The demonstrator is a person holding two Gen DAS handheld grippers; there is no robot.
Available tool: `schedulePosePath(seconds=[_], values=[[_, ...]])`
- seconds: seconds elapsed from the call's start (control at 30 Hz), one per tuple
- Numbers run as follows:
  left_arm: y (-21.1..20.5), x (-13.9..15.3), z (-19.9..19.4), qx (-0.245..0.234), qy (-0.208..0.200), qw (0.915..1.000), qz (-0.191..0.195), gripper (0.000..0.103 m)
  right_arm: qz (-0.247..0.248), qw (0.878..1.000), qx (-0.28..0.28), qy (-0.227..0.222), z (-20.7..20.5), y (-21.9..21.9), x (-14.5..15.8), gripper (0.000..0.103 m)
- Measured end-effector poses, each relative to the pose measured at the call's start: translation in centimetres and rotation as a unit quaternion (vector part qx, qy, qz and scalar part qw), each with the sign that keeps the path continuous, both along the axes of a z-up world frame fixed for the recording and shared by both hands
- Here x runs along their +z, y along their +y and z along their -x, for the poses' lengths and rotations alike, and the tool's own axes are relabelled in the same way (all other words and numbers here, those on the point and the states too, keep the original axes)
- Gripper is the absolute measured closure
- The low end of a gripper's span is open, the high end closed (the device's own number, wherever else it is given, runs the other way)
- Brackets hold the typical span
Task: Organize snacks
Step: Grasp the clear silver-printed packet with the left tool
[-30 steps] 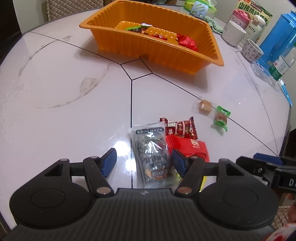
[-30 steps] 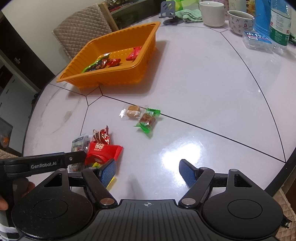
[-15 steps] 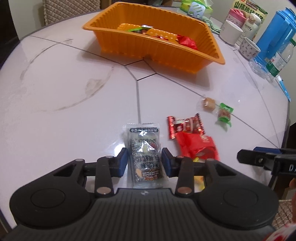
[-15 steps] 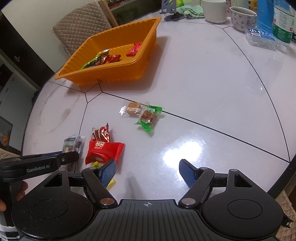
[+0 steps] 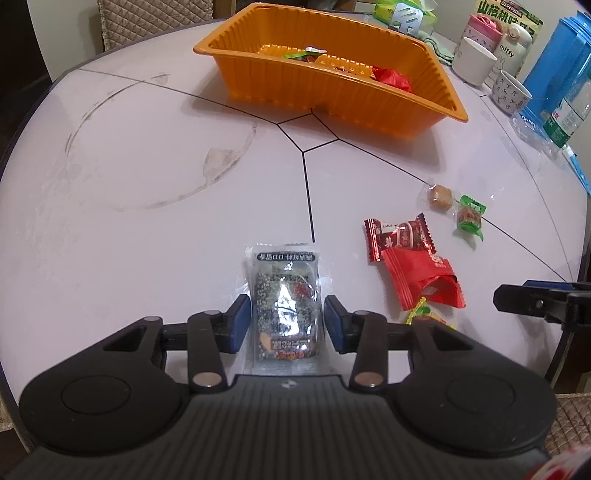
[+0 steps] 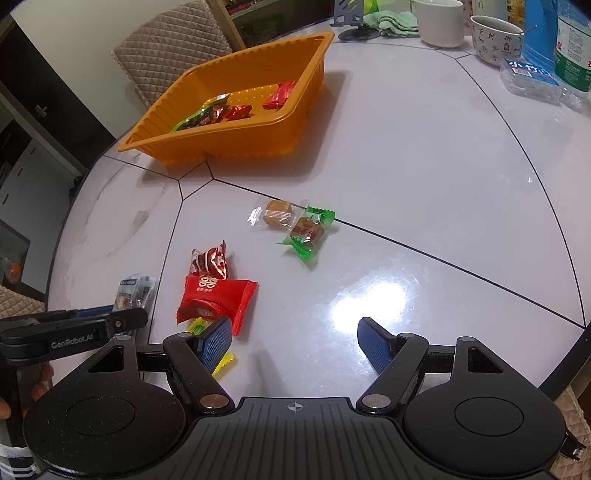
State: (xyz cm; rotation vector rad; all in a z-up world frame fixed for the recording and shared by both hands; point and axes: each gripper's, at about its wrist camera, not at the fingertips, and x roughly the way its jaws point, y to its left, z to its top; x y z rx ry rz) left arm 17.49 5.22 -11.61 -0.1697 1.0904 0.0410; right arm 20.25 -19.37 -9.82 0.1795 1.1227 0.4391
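Note:
My left gripper (image 5: pixel 286 321) is shut on a black-and-clear snack packet (image 5: pixel 284 295) and holds it above the white table. The packet also shows in the right wrist view (image 6: pixel 135 291). An orange tray (image 5: pixel 258 74) with several snacks stands at the far side of the table; it also shows in the right wrist view (image 6: pixel 236 147). On the table lie a red packet (image 6: pixel 214 299), a dark red candy (image 6: pixel 210 260), a brown candy (image 6: pixel 277 214) and a green-wrapped candy (image 6: pixel 306 230). My right gripper (image 6: pixel 295 343) is open and empty above the table's near edge.
White cups (image 5: pixel 474 61), a blue jug (image 5: pixel 554 74), a water bottle (image 5: pixel 567 114) and a snack bag (image 5: pixel 506 14) stand at the far right. A quilted chair (image 6: pixel 173 55) is behind the tray. A yellow wrapper (image 6: pixel 221 360) lies by my right gripper.
My left gripper closed on the black-and-clear packet and lifted it off the table. The right gripper stayed open and hardly moved.

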Motion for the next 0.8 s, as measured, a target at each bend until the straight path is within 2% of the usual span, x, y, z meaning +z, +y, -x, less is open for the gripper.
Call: schedulePosePath(seconds=[0.27, 0.5, 0.8], values=[[-0.4, 0.0, -0.5, -0.013, -0.004, 0.9997, -0.021, 0.068, 0.001, 1.000, 0.022, -0.016, 0.7, 0.6, 0.2, 0.028], [0.9, 0.3, 0.5, 0.017, -0.004, 0.9997, -0.020, 0.068, 0.013, 0.998, 0.038, -0.047, 0.7, 1.0, 0.3, 0.028], [4.5, 1.7, 1.5, 0.077, -0.019, 0.9964, -0.030, 0.068, 0.026, 0.994, 0.047, -0.098, -2.0, 1.0, 0.0, 0.029]])
